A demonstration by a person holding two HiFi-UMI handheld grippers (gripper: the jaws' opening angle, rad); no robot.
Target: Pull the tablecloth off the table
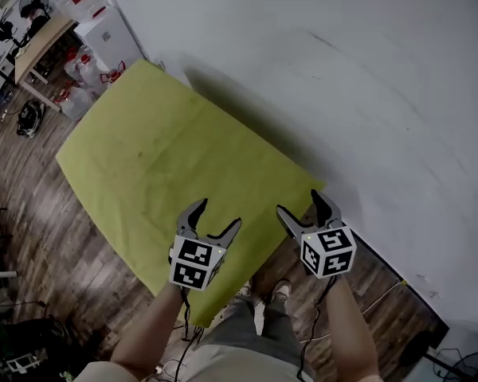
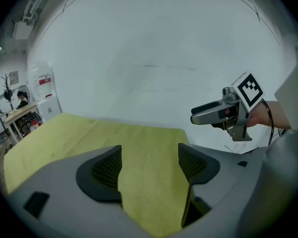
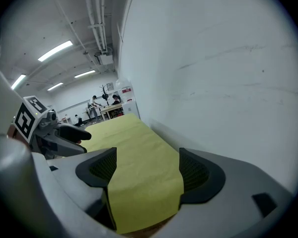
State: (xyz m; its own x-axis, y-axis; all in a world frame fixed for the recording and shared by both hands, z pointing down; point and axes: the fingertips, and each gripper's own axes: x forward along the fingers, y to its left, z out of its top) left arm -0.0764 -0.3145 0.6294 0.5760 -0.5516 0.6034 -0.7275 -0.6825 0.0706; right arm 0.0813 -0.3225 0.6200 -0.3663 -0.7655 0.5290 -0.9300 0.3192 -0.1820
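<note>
One yellow-green tablecloth (image 1: 167, 165) lies flat over the tabletop, hiding it, with its far long side along the white wall (image 1: 342, 70). The left gripper (image 1: 219, 215) and right gripper (image 1: 298, 203) hover above its near edge, jaws spread, nothing pinched. Lower each onto the overhanging edge, clamp both firmly, then draw back evenly to prevent skewing.

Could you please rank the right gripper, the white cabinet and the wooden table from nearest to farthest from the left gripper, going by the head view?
1. right gripper, just to its right.
2. white cabinet, past the tablecloth's far end, by the wall.
3. wooden table, left of the cabinet, farthest.
</note>
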